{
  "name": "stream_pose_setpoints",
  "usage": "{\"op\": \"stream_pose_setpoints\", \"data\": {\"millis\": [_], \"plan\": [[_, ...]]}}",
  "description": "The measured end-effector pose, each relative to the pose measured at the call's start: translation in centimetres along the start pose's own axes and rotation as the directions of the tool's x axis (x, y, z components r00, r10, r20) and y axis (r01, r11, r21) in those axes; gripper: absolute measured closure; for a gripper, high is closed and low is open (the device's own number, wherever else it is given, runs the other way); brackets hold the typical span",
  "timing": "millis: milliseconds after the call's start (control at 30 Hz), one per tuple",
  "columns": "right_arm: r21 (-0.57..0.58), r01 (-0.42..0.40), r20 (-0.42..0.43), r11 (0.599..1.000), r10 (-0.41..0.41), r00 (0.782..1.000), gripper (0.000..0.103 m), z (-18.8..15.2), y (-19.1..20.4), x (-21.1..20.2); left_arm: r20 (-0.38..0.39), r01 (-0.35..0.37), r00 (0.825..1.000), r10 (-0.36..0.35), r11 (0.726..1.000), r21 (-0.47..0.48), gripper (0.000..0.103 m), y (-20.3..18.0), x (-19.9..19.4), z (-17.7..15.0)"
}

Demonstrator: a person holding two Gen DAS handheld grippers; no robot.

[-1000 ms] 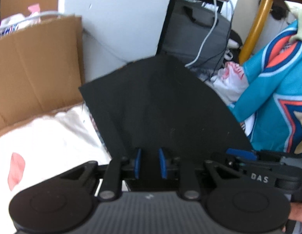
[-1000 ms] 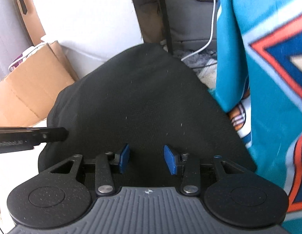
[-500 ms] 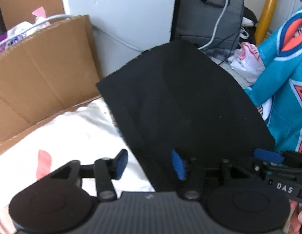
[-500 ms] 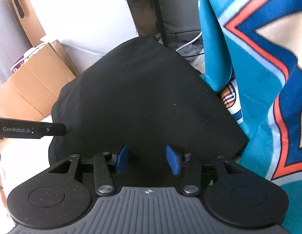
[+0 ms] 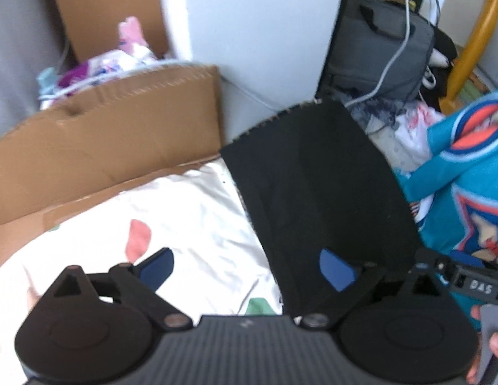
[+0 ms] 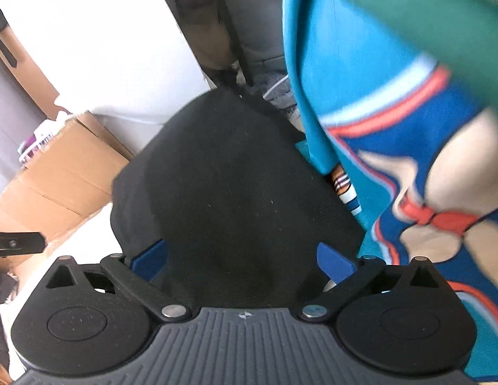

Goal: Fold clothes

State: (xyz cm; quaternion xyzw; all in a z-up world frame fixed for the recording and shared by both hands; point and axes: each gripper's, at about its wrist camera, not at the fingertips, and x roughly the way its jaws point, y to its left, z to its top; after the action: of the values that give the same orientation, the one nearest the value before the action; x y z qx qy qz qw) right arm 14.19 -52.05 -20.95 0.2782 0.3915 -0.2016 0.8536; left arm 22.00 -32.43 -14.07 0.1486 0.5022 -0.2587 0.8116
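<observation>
Across the left of the left wrist view we see the cardboard box (image 5: 104, 134) rising as a wall behind the white patterned cloth (image 5: 184, 218), and that cloth gives the only flat, open room on that side. Toward the centre lies the black garment (image 5: 319, 186), a flat dark panel with a stitched far edge at upper centre and a straight near-left edge running down toward us. Our left hand-held gripper (image 5: 247, 268) is spread wide and holds nothing; one pad sits over the white cloth, the other over the black panel. In the right wrist view the right hand-held gripper (image 6: 242, 258) is likewise released, its pads either side of the garment's near bulge. We judge that a fold has either just been laid down or is about to be taken up; either way, we should keep corners matched and the near-left edge straight. At the right of both views the teal jersey (image 5: 467, 173) hangs close, touching the panel's edge, so room there is tight.
</observation>
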Motion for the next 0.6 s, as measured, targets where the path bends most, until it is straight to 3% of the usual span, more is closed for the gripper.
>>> {"op": "stream_pose_setpoints", "data": {"millis": [333, 600], "plan": [[-0.03, -0.053, -0.061, 0.998, 0.051, 0.997, 0.001, 2.0, 2.7, -4.9, 0.047, -0.032, 0.998, 0.038, 0.993, -0.116, 0.001, 3.1, -12.9, 0.9], [-0.03, -0.122, -0.103, 0.992, 0.118, 0.988, 0.001, 3.5, 5.5, -9.0, 0.056, -0.129, 0.988, 0.146, 0.964, -0.234, 0.001, 7.2, -21.3, 0.7]]}}
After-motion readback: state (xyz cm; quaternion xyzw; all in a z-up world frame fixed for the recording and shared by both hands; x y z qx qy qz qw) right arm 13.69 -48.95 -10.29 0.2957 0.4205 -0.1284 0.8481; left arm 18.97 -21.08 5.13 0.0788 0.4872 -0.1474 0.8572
